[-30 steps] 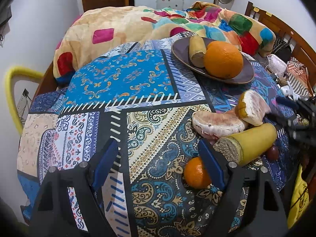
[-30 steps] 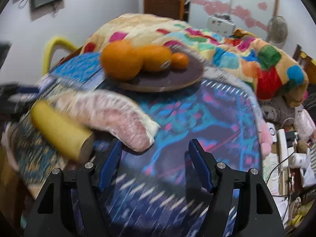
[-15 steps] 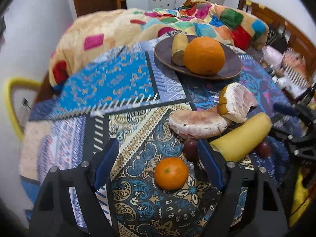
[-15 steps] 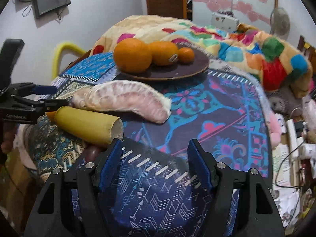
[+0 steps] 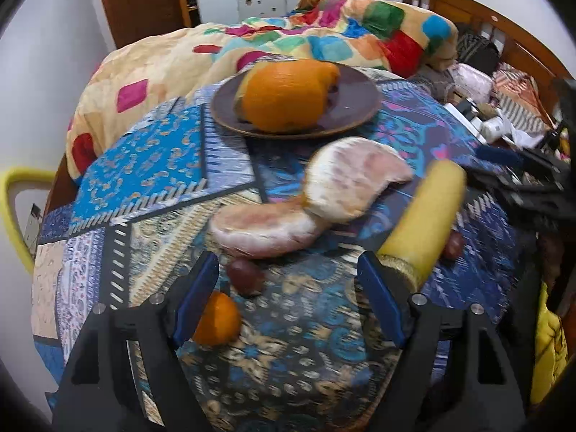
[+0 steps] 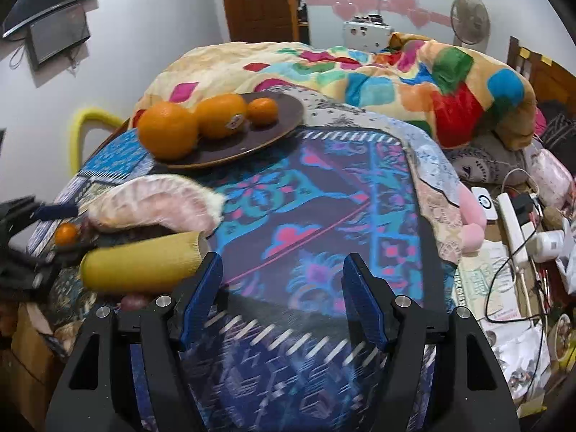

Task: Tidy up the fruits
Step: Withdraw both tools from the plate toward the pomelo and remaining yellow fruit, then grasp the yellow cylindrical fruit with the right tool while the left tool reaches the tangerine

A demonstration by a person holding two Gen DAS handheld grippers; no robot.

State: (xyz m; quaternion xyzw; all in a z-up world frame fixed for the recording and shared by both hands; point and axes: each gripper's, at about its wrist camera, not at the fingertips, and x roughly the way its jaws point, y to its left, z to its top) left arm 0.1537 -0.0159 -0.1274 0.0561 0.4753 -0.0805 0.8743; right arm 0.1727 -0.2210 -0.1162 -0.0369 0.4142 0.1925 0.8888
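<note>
On the patterned bedspread a dark plate (image 5: 354,106) (image 6: 284,122) holds a large orange (image 5: 284,97) (image 6: 167,133), a second orange (image 6: 219,115) and a small mandarin (image 6: 262,109). In front of it lie two peeled pomelo pieces (image 5: 262,225) (image 5: 349,183) (image 6: 154,205), a yellow corn-like cylinder (image 5: 424,223) (image 6: 140,264), a dark red round fruit (image 5: 244,275) and a small mandarin (image 5: 216,318) (image 6: 66,234). My left gripper (image 5: 288,295) is open just before the dark fruit, with nothing between its pads. My right gripper (image 6: 282,293) is open over bare cloth, right of the cylinder.
A colourful quilt (image 5: 273,36) (image 6: 396,79) is heaped behind the plate. Cables, chargers and small clutter (image 6: 518,223) lie to the right of the bed. A yellow chair frame (image 5: 14,208) (image 6: 86,118) stands at the left. A second dark fruit (image 5: 454,244) sits behind the cylinder.
My left gripper has moved to the right, so the mandarin slid from its right finger to its left finger. My right gripper has shifted right, away from the pomelo and cylinder.
</note>
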